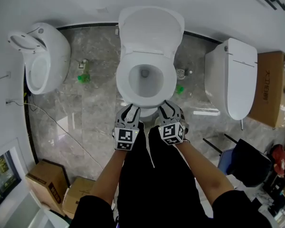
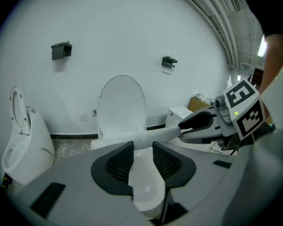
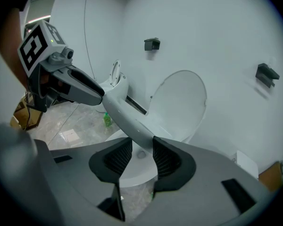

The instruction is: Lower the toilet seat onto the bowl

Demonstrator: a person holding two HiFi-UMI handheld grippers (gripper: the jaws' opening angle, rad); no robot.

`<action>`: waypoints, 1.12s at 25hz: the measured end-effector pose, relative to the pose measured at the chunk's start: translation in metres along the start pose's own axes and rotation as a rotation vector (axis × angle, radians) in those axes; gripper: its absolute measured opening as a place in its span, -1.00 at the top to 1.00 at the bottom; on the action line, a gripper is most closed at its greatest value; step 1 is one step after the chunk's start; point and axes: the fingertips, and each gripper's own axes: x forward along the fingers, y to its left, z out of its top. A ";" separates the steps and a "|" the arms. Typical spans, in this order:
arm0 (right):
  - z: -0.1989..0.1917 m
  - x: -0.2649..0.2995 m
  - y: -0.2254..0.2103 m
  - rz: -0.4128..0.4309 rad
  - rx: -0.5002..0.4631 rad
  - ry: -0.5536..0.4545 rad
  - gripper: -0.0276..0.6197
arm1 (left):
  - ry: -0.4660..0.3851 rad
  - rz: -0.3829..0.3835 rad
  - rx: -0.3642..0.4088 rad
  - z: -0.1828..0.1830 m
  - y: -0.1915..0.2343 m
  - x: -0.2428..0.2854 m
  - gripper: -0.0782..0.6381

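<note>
A white toilet stands in the middle of the floor with its lid [image 1: 152,25] upright against the wall. The toilet seat [image 1: 169,80] hangs tilted a little above the bowl [image 1: 143,82]. My left gripper [image 1: 129,114] and right gripper [image 1: 167,110] sit side by side at the seat's front edge, each shut on the rim. In the left gripper view the seat [image 2: 151,136] crosses between my left gripper's [image 2: 142,149] jaws, with the right gripper [image 2: 198,121] clamped further along. In the right gripper view the seat [image 3: 122,112] runs from my right gripper [image 3: 142,149] up to the left gripper [image 3: 92,92].
Another white toilet [image 1: 42,56] with its seat up stands at the left, and a closed one [image 1: 232,75] at the right. A green bottle [image 1: 84,72] lies on the marble floor. Cardboard boxes [image 1: 47,179] sit at the near left, a large box [image 1: 270,87] at the far right.
</note>
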 end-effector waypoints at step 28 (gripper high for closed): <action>-0.068 0.016 0.052 0.078 -0.069 0.143 0.43 | 0.088 -0.066 -0.007 -0.090 -0.013 0.005 0.41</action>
